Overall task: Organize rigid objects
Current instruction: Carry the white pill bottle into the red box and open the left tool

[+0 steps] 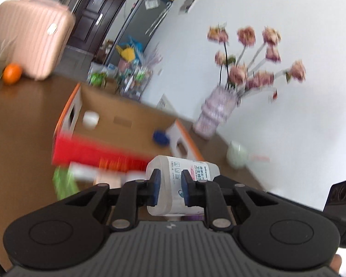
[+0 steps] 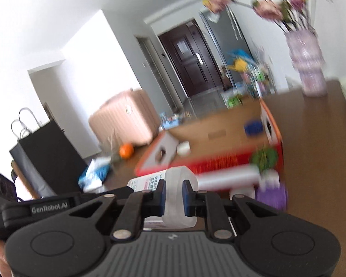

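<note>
A clear plastic cotton-swab container (image 1: pixel 191 168) with a printed label lies on its side in the air, and both grippers grip it. My left gripper (image 1: pixel 170 179) is shut on one end, blue pads pressing its walls. My right gripper (image 2: pixel 174 188) is shut on the other, clear end of the container (image 2: pixel 150 180). Ahead on the brown table stands an open cardboard box with a red side (image 1: pixel 80 150), holding a white jar (image 1: pixel 90 119) and a blue object (image 1: pixel 161 136). The same box (image 2: pixel 219 164) shows in the right wrist view. Everything beyond the grippers is blurred.
A pink suitcase (image 1: pixel 30 37) and an orange (image 1: pixel 11 73) sit at the table's far left. A vase of pink flowers (image 1: pixel 213 113) and a white bowl (image 1: pixel 236 154) stand by the wall. A black bag (image 2: pixel 46 157) stands left; a purple item (image 2: pixel 271 194) lies by the box.
</note>
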Action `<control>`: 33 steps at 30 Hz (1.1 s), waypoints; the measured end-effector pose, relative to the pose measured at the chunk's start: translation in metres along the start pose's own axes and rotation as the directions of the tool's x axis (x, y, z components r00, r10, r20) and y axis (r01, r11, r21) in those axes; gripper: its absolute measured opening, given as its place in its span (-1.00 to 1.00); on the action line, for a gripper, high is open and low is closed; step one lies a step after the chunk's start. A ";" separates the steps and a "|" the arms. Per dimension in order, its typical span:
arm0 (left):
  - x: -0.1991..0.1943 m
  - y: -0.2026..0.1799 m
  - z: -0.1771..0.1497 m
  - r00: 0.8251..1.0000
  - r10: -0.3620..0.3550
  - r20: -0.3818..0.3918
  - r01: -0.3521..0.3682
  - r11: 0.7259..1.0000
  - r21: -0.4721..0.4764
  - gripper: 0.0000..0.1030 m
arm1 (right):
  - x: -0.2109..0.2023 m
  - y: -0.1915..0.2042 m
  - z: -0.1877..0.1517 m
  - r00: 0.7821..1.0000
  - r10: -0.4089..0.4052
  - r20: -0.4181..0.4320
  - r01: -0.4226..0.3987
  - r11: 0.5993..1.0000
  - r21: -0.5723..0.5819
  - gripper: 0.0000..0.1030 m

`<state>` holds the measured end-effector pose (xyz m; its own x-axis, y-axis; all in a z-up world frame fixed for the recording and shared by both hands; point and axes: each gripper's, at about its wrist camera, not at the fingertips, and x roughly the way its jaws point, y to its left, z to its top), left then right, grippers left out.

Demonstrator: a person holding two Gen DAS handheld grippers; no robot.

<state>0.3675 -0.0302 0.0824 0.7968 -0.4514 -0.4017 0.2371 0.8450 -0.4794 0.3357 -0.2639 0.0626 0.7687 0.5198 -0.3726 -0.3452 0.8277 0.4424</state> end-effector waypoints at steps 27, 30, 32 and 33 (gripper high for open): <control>0.232 0.052 0.115 0.925 0.353 -0.140 -0.292 0.897 0.331 0.42 | 0.280 -0.103 0.148 0.922 -0.312 -0.230 0.290 0.949 -0.121 -0.12; 0.195 0.039 0.124 0.922 0.374 -0.097 -0.311 0.868 0.386 0.65 | 0.248 -0.094 0.152 0.919 -0.314 -0.238 0.279 0.946 -0.167 0.09; 0.168 0.035 0.129 0.917 0.394 -0.065 -0.340 0.856 0.390 0.74 | 0.217 -0.087 0.156 0.914 -0.342 -0.218 0.297 0.931 -0.212 0.34; 0.155 0.033 0.131 0.913 0.405 -0.056 -0.354 0.852 0.384 0.74 | 0.203 -0.083 0.155 0.910 -0.360 -0.206 0.312 0.921 -0.233 0.56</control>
<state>0.5715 -0.0347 0.1066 0.7923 -0.0862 -0.6041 0.1334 0.9905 0.0336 0.6040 -0.2596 0.0770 0.7129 0.2183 -0.6664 -0.2040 0.9738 0.1008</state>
